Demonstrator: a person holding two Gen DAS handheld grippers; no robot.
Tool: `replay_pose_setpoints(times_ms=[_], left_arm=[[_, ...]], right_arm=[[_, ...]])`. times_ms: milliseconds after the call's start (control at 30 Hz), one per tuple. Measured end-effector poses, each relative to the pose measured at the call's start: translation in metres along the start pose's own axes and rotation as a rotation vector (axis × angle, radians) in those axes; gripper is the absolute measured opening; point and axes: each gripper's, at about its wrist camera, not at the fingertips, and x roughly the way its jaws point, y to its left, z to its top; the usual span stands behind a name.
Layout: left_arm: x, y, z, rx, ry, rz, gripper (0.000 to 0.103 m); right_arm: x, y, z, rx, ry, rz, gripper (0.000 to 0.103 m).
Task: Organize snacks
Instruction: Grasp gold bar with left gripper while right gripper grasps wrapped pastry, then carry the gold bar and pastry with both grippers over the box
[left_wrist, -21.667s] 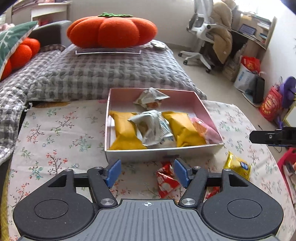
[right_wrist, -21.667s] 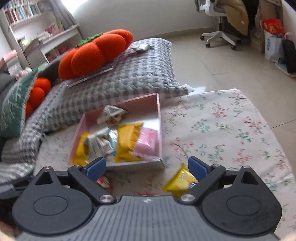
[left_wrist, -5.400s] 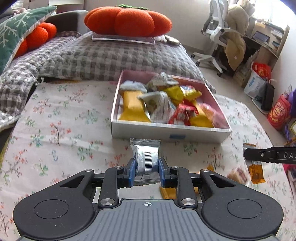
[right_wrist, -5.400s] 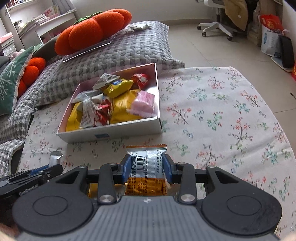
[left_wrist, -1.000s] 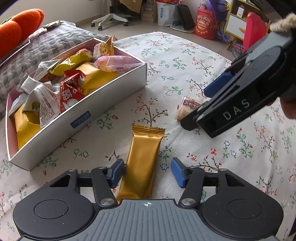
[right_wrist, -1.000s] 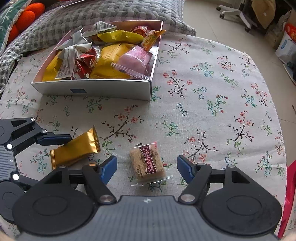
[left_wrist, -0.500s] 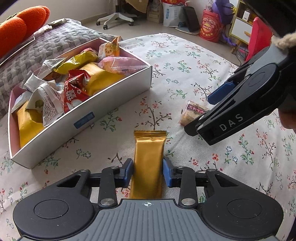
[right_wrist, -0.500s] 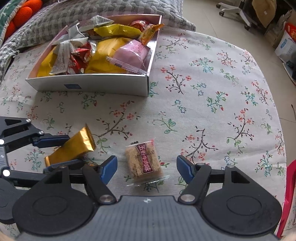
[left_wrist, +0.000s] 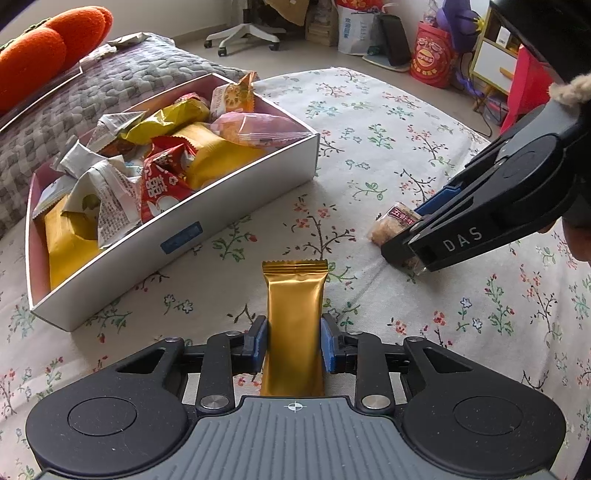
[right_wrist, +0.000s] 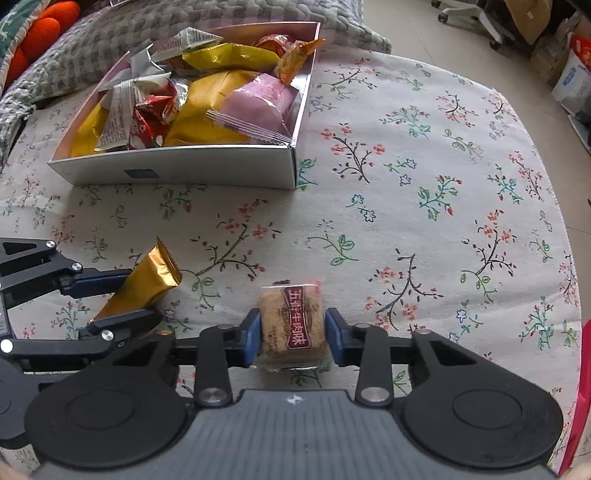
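Gold bar (left_wrist: 293, 325) lower end hidden behind gripper.

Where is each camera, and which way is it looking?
Left wrist: it sits on the left gripper, looking down along its fingers at the gold snack bar clamped between them; the right gripper and a fuzzy cuff show at right.
Right wrist: it sits on the right gripper, looking down at the clear-wrapped biscuit pinched in its jaws; the left gripper shows at left.
Shared: both see the snack box, the floral cloth, both snacks and each other's gripper.
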Motion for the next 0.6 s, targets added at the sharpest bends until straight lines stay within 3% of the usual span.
replay_pose_setpoints(times_ms=[600], left_arm=[[-0.021,0.018,0.007,-0.084,-0.070,0.005,0.027]], right_arm=[[-0.010,-0.014,0.005,0.100,-0.068,0.012,0.032]])
